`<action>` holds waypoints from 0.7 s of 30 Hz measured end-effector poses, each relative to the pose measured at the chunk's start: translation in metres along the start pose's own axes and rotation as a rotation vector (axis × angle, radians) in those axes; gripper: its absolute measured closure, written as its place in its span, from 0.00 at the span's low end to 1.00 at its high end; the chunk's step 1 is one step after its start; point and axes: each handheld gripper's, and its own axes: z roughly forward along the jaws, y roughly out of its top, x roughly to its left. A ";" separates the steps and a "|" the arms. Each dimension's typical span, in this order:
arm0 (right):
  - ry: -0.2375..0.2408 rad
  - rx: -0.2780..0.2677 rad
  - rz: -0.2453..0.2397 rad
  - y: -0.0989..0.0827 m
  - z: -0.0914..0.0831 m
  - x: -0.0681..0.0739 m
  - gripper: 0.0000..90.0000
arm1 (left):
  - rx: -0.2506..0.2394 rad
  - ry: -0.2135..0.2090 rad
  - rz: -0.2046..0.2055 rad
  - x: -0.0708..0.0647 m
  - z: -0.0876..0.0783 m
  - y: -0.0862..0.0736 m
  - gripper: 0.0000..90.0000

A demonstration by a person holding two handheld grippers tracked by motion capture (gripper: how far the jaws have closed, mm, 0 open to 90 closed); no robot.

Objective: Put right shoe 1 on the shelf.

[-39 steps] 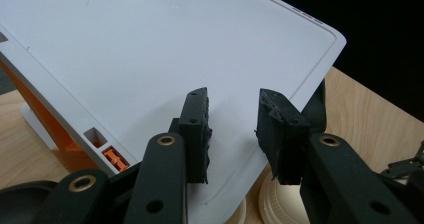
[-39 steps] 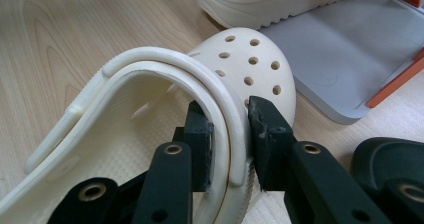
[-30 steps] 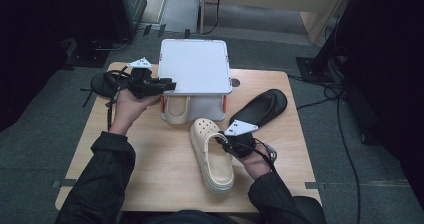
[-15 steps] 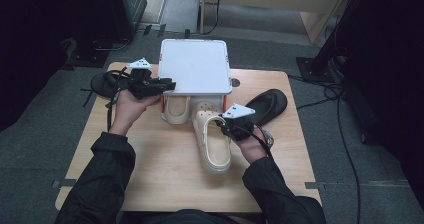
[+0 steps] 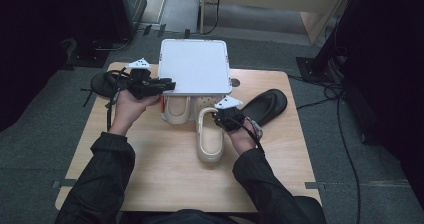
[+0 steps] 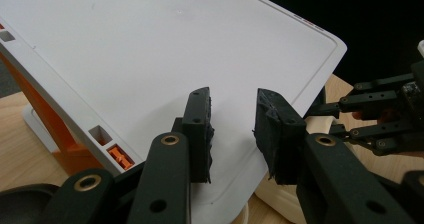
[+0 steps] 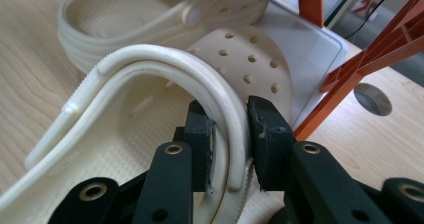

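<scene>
A cream clog lies on the wooden table, its toe under the white top of a shoe rack. My right gripper is shut on this clog's strap at its right side; the right gripper pinches the strap between both pads. A second cream clog stands under the rack beside it, and shows again as the far clog. My left gripper hovers open over the rack's left front corner. The left gripper holds nothing above the white top.
A black sandal lies right of the rack and another black sandal at the table's left rear. Orange struts carry the rack's top. A round hole sits in the table near them.
My right gripper has slid the cream clog away from the person and under the rack's front, next to the other clog. The left gripper has stayed put.
</scene>
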 end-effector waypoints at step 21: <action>0.152 -0.007 0.101 -0.003 -0.028 -0.005 0.56 | 0.001 0.005 0.006 -0.001 0.000 0.000 0.76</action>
